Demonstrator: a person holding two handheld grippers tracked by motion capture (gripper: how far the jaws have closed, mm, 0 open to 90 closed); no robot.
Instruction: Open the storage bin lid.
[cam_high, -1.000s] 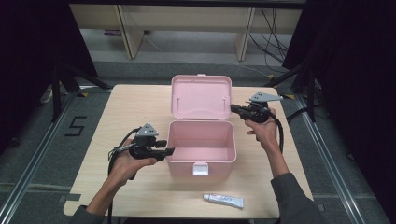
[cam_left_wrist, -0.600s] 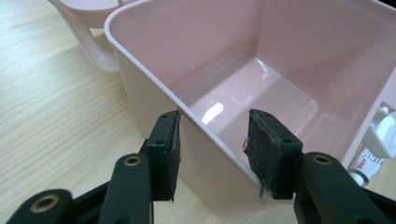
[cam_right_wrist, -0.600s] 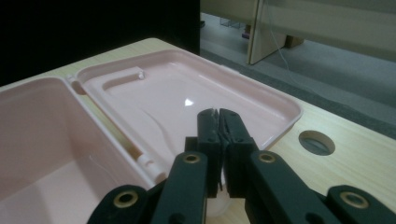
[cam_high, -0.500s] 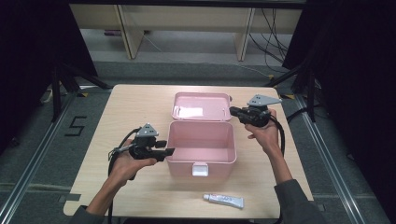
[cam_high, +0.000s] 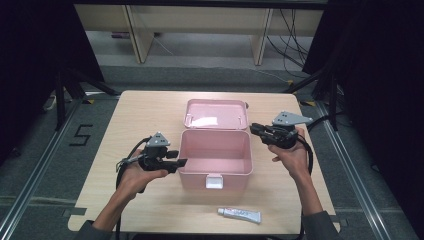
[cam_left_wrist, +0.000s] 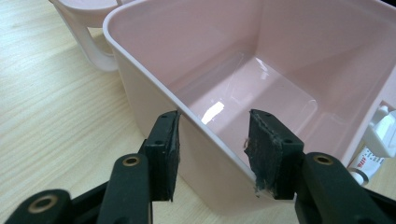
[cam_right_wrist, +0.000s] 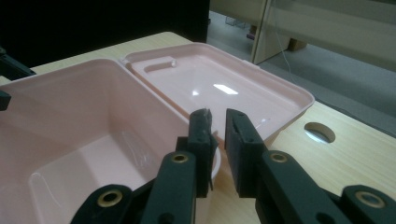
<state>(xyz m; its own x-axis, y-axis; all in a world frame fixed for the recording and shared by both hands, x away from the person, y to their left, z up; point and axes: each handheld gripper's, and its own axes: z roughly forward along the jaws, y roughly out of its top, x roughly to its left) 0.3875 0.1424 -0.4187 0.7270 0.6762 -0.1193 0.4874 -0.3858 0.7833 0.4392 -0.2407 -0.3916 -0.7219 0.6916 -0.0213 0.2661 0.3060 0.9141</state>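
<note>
Pink box (cam_high: 215, 159) at the centre of the worktop (cam_high: 130, 115), its lid (cam_high: 216, 114) thrown fully back and lying flat behind it. My left gripper (cam_left_wrist: 212, 140) stands with jaws apart, straddling the box's left wall without clamping it. My right gripper (cam_right_wrist: 217, 128) hovers by the box's right rear corner, jaws nearly together with a narrow gap, holding nothing. A small tube (cam_high: 240, 215) lies near the worktop's front edge.
</note>
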